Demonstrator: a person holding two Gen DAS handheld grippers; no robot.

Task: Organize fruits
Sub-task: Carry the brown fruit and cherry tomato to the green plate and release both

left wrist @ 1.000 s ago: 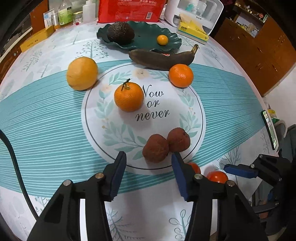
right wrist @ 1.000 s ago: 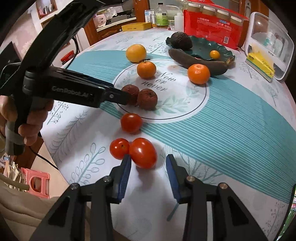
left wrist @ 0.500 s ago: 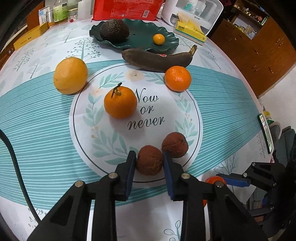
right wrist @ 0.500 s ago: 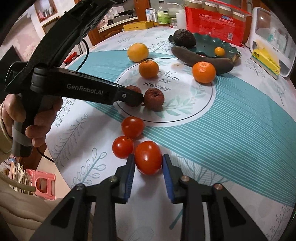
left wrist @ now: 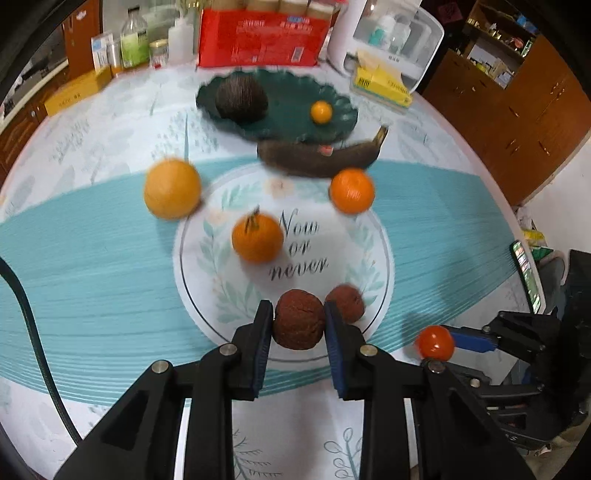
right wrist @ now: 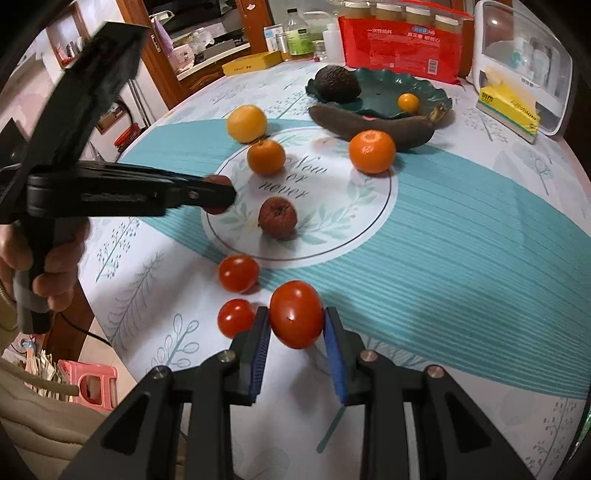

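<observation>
My left gripper [left wrist: 298, 325] is shut on a brown wrinkled fruit [left wrist: 298, 324] and holds it above the round "Now or never" print; it also shows in the right wrist view [right wrist: 216, 194]. A second brown fruit [left wrist: 345, 302] lies just right of it. My right gripper [right wrist: 295, 321] is shut on a large red tomato [right wrist: 296, 314], lifted off the cloth. Two small tomatoes [right wrist: 238, 273] [right wrist: 235, 317] lie left of it. A dark green plate [left wrist: 295, 107] at the back holds an avocado [left wrist: 242, 98] and a small kumquat [left wrist: 320, 112].
A dark overripe banana [left wrist: 317, 157] lies in front of the plate. Three oranges [left wrist: 172, 188] [left wrist: 257, 238] [left wrist: 351, 190] sit mid-table. A red package [left wrist: 262, 35], bottles and a yellow tissue box [left wrist: 382, 83] line the back. A phone [left wrist: 526, 273] lies at the right edge.
Both grippers have lifted their fruit off the table: the left with the brown fruit, the right with the large tomato. The left view is blurred by motion.
</observation>
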